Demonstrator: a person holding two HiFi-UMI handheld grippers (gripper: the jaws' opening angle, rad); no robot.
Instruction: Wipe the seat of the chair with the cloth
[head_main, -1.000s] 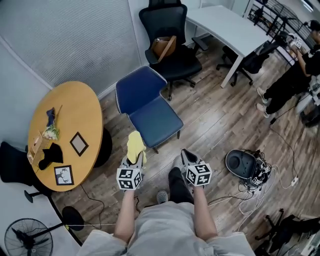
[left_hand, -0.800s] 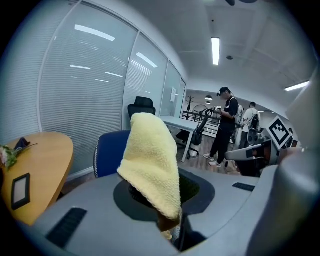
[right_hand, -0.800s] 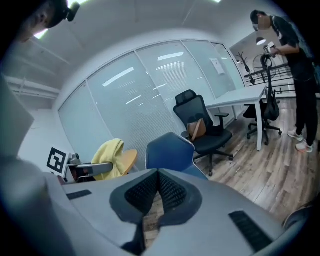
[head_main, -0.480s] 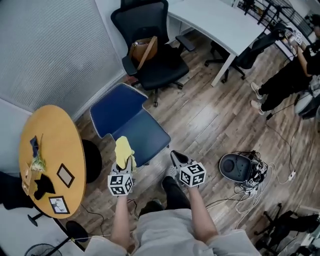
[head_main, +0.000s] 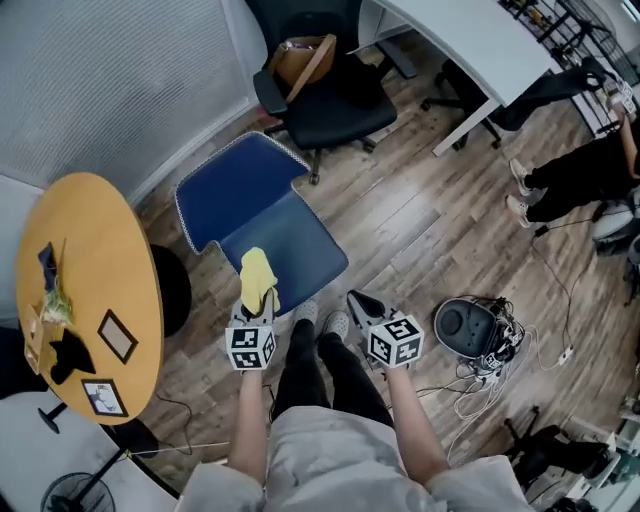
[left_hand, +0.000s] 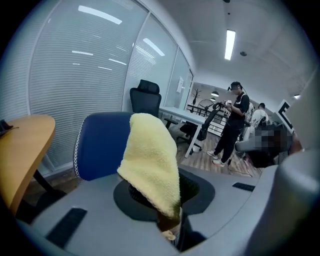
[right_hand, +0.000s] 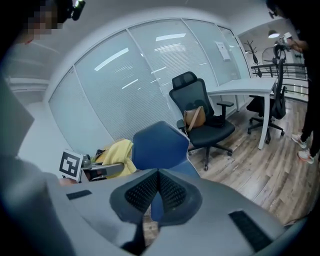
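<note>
I note my left tongs (head_main: 258, 308) clamped on the yellow cloth (head_main: 257, 277) by the blue chair seat's (head_main: 300, 248) front edge; right tongs (head_main: 360, 303) closed, empty.

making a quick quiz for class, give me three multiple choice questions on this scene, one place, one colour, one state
1. The brown bag rests on: a) the black office chair b) a shelf c) a sofa
2. The cloth is: a) red b) yellow c) white
3. The right claw is: a) wide open b) shut on the cloth c) shut, empty
Answers: 1a, the bag sits on that chair; 2b, it hangs yellow from the left claw; 3c, its jaws meet with nothing between.
</note>
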